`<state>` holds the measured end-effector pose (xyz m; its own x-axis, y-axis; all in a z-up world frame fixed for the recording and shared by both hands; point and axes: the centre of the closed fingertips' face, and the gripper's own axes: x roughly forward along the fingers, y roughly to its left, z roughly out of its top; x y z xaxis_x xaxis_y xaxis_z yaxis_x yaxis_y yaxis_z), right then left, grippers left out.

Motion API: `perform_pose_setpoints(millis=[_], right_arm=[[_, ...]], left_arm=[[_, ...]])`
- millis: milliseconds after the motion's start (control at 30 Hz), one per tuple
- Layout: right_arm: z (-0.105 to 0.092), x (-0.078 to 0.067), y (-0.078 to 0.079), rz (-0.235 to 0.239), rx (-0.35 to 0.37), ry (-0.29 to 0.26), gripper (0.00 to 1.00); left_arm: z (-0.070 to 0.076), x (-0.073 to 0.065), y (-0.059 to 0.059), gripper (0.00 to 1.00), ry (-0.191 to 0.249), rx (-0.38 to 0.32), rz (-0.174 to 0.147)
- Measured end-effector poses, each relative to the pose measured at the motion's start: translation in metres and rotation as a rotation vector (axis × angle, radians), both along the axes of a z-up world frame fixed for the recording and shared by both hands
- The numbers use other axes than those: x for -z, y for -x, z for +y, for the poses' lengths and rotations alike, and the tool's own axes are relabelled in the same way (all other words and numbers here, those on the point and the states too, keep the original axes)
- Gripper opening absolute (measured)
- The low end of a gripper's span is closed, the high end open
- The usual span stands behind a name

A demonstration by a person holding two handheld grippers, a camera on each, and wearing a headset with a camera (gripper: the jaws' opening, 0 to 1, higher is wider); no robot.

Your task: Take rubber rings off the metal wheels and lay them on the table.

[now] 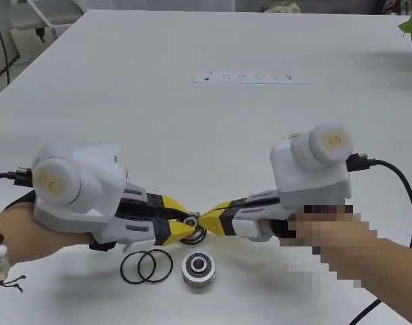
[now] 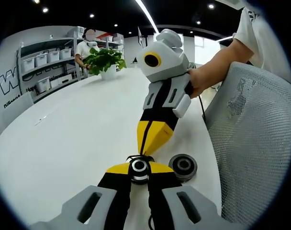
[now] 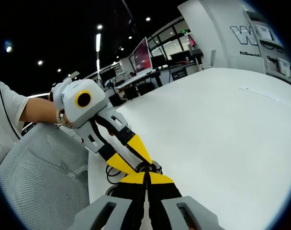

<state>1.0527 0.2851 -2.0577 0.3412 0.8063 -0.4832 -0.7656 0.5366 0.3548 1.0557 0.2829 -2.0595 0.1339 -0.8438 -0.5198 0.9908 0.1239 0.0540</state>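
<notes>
Wheel [image 2: 139, 168] clamped in your left gripper [image 1: 186, 225] so it can't turn — right gripper [image 3: 145, 176], jaws pinched together, seems to nip its ring [image 2: 132, 157] for peeling. Two loose rings [image 1: 146, 265] lie by spare wheel [image 1: 198, 267].

Bright overhead ceiling lights, soft shadows, fisheye edge distortion.

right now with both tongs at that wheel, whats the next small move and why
Probably ease the right tongs away from the left tongs, stretching the rubber ring off. The left tongs are shut on the metal wheel, the right tongs' tips look pinched on that ring, and two loose rings already lie on the table.
</notes>
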Motion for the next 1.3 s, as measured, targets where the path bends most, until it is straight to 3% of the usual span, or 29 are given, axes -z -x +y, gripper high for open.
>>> perform_pose_setpoints(millis=[300,333,367,400,433,533,667,967,1033,1100,1300], right_arm=[[0.003,-0.004,0.001,0.0,-0.013,-0.026,0.0],[0.013,-0.02,0.001,-0.002,-0.016,-0.137,0.0],[0.016,-0.031,-0.002,0.01,0.01,-0.202,0.0],[0.011,-0.018,-0.001,0.02,-0.005,-0.075,0.0],[0.01,-0.017,-0.008,-0.076,-0.022,-0.027,0.0],[0.013,-0.015,-0.006,-0.012,0.009,-0.068,0.0],[0.008,-0.008,-0.008,-0.02,0.016,-0.034,0.0],[0.002,-0.004,-0.009,-0.006,0.034,-0.024,0.0],[0.001,-0.004,-0.008,-0.003,0.037,-0.025,0.0],[0.0,-0.004,-0.008,-0.001,0.041,-0.025,0.0],[-0.003,-0.005,-0.007,0.007,0.048,-0.032,0.0]], left_arm=[[0.0,0.0,0.0,0.07,0.005,-0.006,0.005],[-0.001,0.0,0.0,0.07,0.008,-0.008,0.007],[-0.001,0.0,0.0,0.07,0.008,-0.008,0.007],[-0.001,0.0,-0.001,0.07,0.006,-0.012,0.005],[-0.001,0.0,-0.001,0.07,0.005,-0.01,0.003],[-0.001,0.0,-0.001,0.07,0.004,-0.013,0.006],[-0.001,0.0,-0.001,0.07,0.01,-0.02,0.013],[-0.001,0.0,-0.001,0.08,0.003,-0.017,0.024],[-0.001,0.0,-0.002,0.08,0.003,-0.02,0.037],[-0.001,0.0,-0.003,0.08,0.012,-0.051,0.075],[0.002,-0.001,-0.001,0.1,-0.004,-0.04,0.075]])
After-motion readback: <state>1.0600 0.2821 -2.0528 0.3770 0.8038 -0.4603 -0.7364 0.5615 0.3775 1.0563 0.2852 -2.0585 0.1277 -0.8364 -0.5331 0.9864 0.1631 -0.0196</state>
